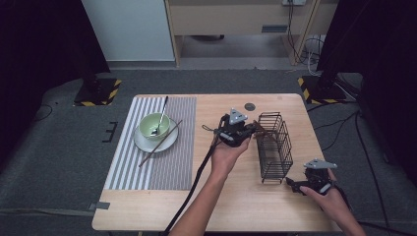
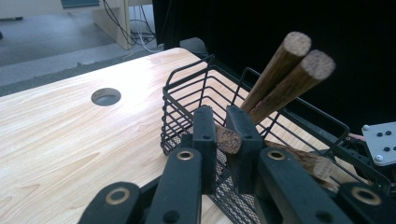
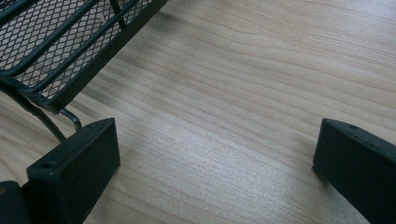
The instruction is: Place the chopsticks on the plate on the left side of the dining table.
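The person's left forearm (image 1: 196, 206) came in at six o'clock of the high view. It carried the left gripper (image 1: 253, 129) to the near rim of the basket. The right gripper (image 1: 291, 183) rested at about five o'clock of the table.

The pale rectangular wooden table (image 1: 221, 196) held a grey-and-white striped placemat (image 1: 172, 167) on its nine o'clock side. A black wire basket (image 1: 275, 147) stood at three o'clock.

On the mat sat a round white plate (image 1: 142, 145). A pale green bowl (image 1: 147, 125) stood on it, with a metal spoon (image 1: 160, 120) leaning inside toward twelve o'clock.

In the left gripper view, the left gripper (image 2: 222, 135) had its jaws clamped on a dark brown wooden chopstick (image 2: 228, 139). The pads pinched it near its thick end, just at the basket's rim (image 2: 187, 84). Two more brown wooden chopsticks (image 2: 280, 79) already leaned inside the basket, thick ends up toward one o'clock.

In the right gripper view, the right gripper (image 3: 215, 144) had its jaws wide apart over bare wood, with nothing between them. The basket's corner (image 3: 60, 70) lay at ten o'clock.

Clearing the chopsticks into the basket looked well past halfway. Two were stowed and the gripped one was at the rim but not yet let go. A last brown chopstick (image 1: 160, 143) lay across the plate against the bowl and would need fetching. Whether the spoon belonged to the job could not be told.
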`<state>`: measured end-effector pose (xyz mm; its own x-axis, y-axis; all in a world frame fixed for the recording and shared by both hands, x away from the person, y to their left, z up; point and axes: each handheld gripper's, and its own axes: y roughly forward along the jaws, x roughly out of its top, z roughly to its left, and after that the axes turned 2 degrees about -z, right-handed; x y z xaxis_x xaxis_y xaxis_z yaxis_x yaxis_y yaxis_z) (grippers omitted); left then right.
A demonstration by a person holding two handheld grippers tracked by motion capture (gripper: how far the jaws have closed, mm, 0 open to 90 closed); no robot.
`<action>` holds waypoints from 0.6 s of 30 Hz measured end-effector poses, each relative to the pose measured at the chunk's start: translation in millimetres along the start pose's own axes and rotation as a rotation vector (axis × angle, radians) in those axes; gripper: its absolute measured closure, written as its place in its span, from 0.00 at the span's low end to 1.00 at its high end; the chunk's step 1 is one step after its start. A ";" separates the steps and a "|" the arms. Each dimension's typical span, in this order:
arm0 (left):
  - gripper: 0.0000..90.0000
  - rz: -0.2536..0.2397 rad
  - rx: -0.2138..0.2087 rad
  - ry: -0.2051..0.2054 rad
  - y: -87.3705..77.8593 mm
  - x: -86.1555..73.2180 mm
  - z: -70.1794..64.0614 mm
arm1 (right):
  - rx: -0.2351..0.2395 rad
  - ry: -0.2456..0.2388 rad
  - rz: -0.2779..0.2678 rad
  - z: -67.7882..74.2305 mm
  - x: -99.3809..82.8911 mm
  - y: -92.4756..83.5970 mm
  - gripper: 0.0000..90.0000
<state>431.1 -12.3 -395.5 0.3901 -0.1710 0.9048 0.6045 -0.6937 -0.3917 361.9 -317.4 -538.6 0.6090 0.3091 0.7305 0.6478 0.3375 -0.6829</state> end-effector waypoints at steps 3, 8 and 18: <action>0.92 -0.009 -0.001 -0.008 -1.5 0.3 0.9 | 0.000 0.000 0.000 -0.1 0.0 0.0 0.01; 0.92 -0.023 -0.007 -0.022 -5.9 1.8 3.5 | -0.001 0.001 -0.001 0.0 0.0 0.1 0.01; 0.92 -0.049 -0.003 -0.015 -19.3 4.8 4.4 | 0.000 0.002 -0.001 0.1 0.0 0.0 0.01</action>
<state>424.4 3.4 -384.3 0.3708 -0.1261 0.9201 0.6209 -0.7031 -0.3466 361.9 -317.3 -538.6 0.6094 0.3069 0.7311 0.6485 0.3375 -0.6823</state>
